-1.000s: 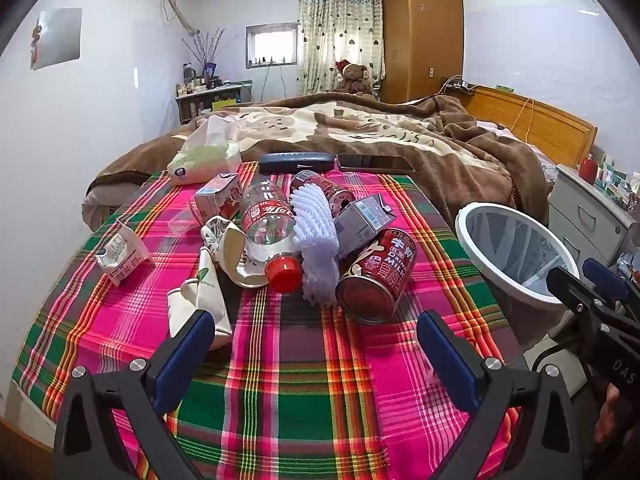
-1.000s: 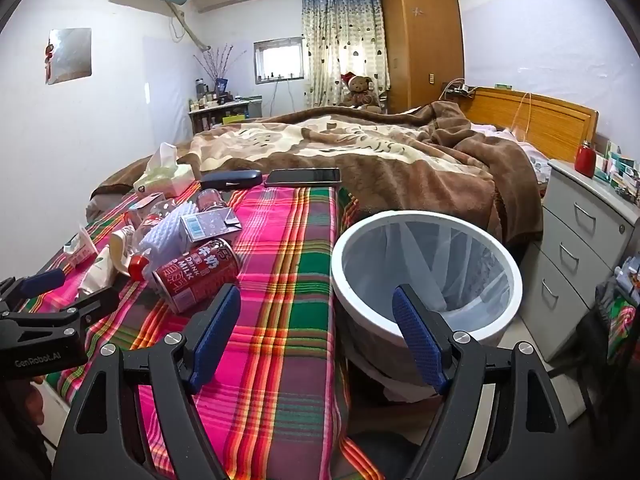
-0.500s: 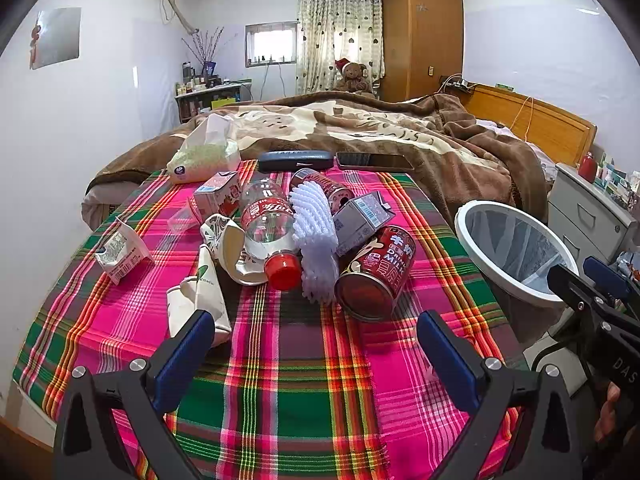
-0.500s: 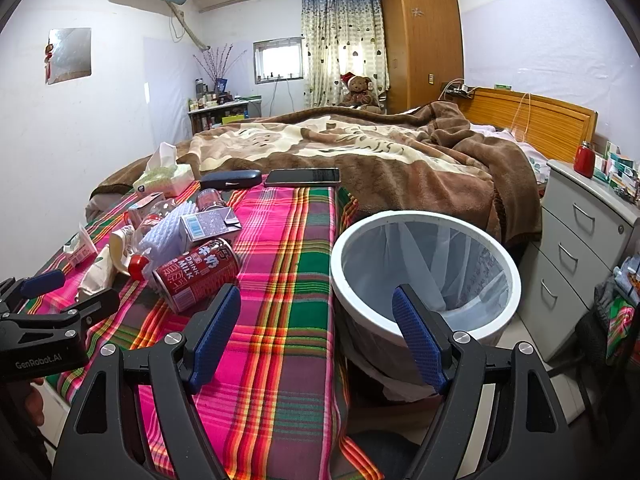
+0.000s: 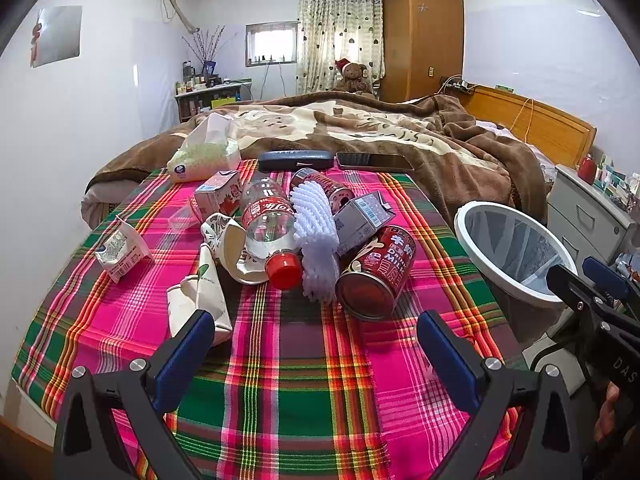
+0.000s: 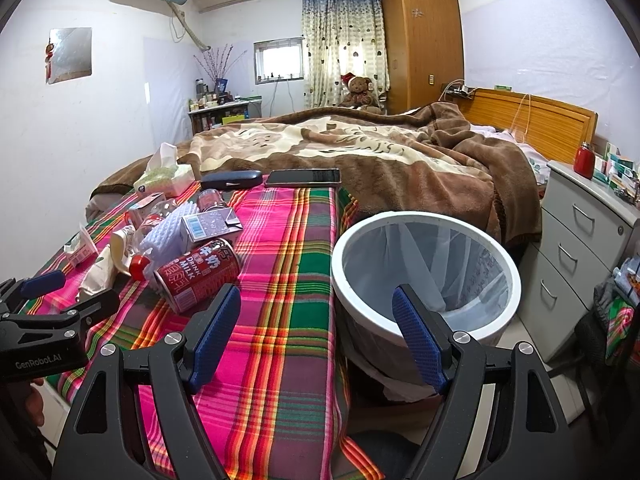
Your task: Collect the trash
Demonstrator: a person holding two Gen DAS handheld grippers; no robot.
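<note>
A bedroom is showing in both views, with a plaid cloth (image 5: 304, 364) in pink, green and red covering the foot of a bed (image 6: 360, 148) under a brown blanket. The trash is lying in a loose heap on that cloth: a red milk can (image 5: 376, 270) is resting on its side at the heap's near right edge, touching a white foam net sleeve (image 5: 316, 236). A clear plastic bottle (image 5: 270, 226) with a red cap is lying just left of the sleeve, its cap pointing toward the camera. A grey carton (image 5: 362, 218) is sitting behind the can, a second red can (image 5: 324, 188) is lying farther back, and a small pink-and-white carton (image 5: 218, 198) is lying at the back left. Crumpled paper cups (image 5: 224, 240) are leaning against the bottle, a flattened white wrapper (image 5: 200, 296) is lying nearest the left tongs, and a small packet (image 5: 120, 248) is lying apart at the far left.

A white bin (image 6: 424, 276) lined with a clear bag is standing on the floor just beside the bed's right edge.

The left tongs (image 5: 316, 344) are hanging spread wide above the near cloth, gripping nothing. The right tongs (image 6: 316, 332) are likewise spread and gripping nothing, straddling the cloth's edge and the bin's rim.

Beyond the heap, a dark case (image 5: 296, 160), a phone (image 5: 374, 162) and a tissue pack (image 5: 204, 154) are lying on the bed.
</note>
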